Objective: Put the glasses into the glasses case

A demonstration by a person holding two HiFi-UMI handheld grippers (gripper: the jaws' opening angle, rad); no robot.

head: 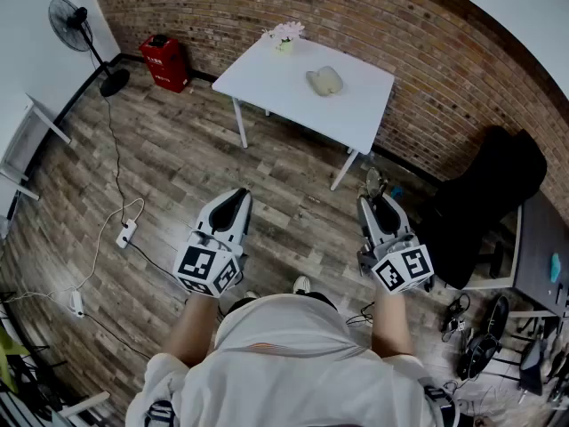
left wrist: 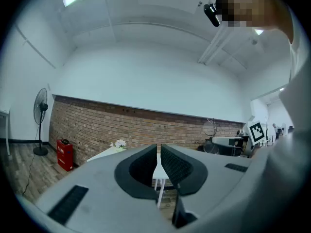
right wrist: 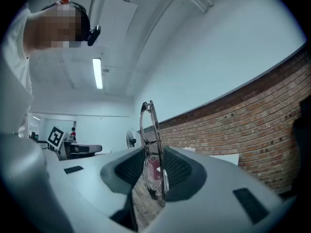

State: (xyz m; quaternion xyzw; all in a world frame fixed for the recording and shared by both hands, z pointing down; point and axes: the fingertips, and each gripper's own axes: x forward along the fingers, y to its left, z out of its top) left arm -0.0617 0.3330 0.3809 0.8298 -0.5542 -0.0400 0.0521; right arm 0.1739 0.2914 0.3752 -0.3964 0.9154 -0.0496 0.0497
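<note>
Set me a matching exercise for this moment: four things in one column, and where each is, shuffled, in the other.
Things:
1. glasses
2. glasses case
3. red box
4. fan

Places:
A. on the white table
B. on the floor against the brick wall
C. between the jaws of the right gripper
D. left of the red box, on a tall stand

Pairs: 1-C, 2-A, 3-B, 4-D

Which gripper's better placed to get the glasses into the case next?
The right gripper: its jaws clamp the glasses. The left gripper is shut and empty. The case lies on the white table, away from both.
</note>
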